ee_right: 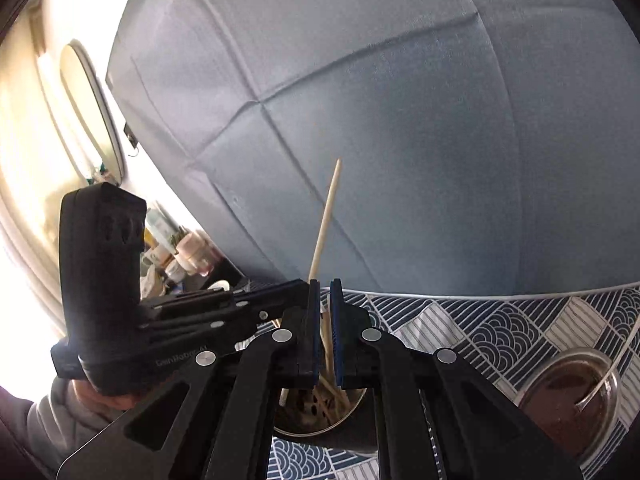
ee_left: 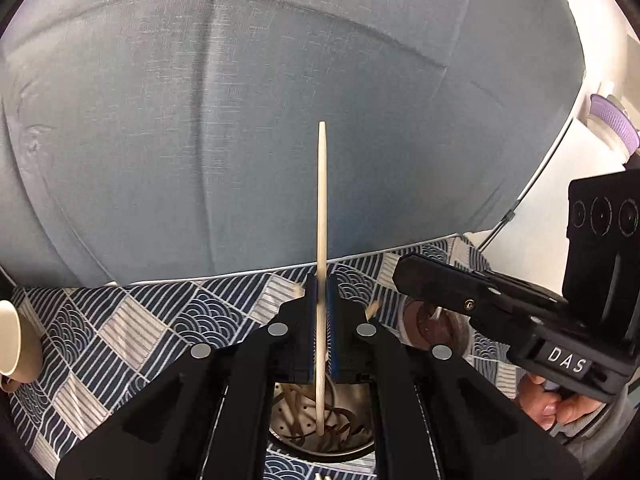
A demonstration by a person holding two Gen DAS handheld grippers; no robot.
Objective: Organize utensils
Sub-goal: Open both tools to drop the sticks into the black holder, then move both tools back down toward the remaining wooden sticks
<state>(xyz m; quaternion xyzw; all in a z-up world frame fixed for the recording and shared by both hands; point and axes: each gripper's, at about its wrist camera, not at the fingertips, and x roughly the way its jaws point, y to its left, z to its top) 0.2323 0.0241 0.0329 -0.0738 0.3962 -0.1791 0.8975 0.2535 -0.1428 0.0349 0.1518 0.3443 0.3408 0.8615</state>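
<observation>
so the biggest thing in both views is the blue-grey cloth (ee_left: 280,120) filling the whole upper part of each frame, creased in a cross pattern. Below it runs the counter (ee_left: 168,320), covered in a navy and white wave-and-stripe print, across the bottom of both frames

Next down in size: the left claw (ee_left: 321,316), bottom centre of the left view, is clamped tight on a pale chopstick (ee_left: 322,208). The stick stands nearly straight up through the pads, its top against the cloth and its lower end down inside the metal holder (ee_left: 356,440) at the bottom centre. That holder has a perforated base and more sticks lying in it

The right claw (ee_right: 326,320), bottom centre of the right view, is almost closed, just a narrow slot. A chopstick shows in that slot, but I can't tell if the pads actually press on it. In the right view the left claw's chopstick leans up and to the right, left of centre

A steel bowl (ee_right: 568,396) with brown stuff and a spoon (ee_right: 600,388) sits lower right in the right view. A cream cup (ee_left: 14,344) lies on its side at the left edge of the left view, and a hand (ee_left: 548,404) grips the right claw's handle at the lower right there
</observation>
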